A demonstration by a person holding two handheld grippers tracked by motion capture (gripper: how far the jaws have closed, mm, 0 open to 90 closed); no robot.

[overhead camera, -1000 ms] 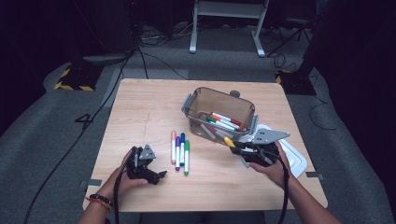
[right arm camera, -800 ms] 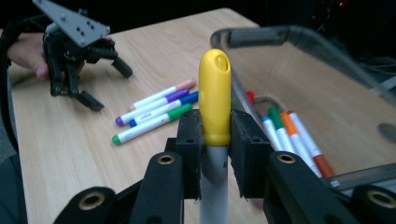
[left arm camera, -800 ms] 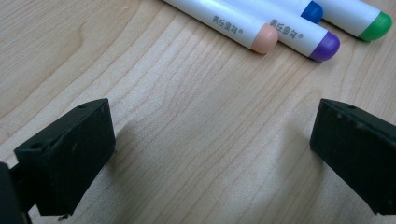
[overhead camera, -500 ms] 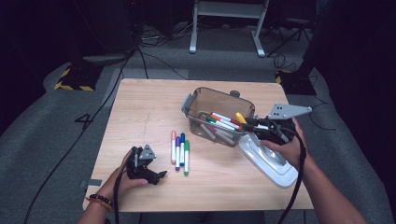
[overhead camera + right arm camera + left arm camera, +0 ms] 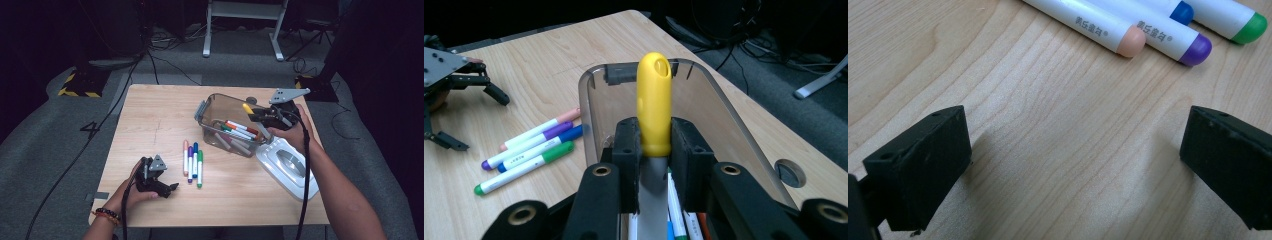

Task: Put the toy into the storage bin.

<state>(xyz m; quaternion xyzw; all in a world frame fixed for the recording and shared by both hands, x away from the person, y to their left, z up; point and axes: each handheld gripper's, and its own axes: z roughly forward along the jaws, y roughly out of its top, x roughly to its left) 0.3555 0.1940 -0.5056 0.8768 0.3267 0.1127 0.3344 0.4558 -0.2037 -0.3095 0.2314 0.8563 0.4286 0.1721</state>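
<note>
My right gripper (image 5: 256, 114) is shut on a marker with a yellow cap (image 5: 248, 108) and holds it above the right end of a clear plastic bin (image 5: 215, 102). In the right gripper view the yellow-capped marker (image 5: 654, 100) stands upright between the pads of my right gripper (image 5: 655, 142), over the bin (image 5: 589, 90), which holds several markers. A row of peach, purple, blue and green markers (image 5: 192, 160) lies on the table left of the bin. My left gripper (image 5: 167, 189) rests open on the wood near them. Bare table shows between the open pads of my left gripper (image 5: 1073, 160).
The bin's white lid (image 5: 287, 165) lies on the table at the front right, under my right forearm. The wooden table (image 5: 150, 115) has a round cable hole (image 5: 790, 173) near its far right corner. Dark floor with cables surrounds the table.
My right gripper has risen and moved away from the table's front, from beside the lid to above the bin's right end, carrying the yellow-capped marker. The left gripper has stayed put.
</note>
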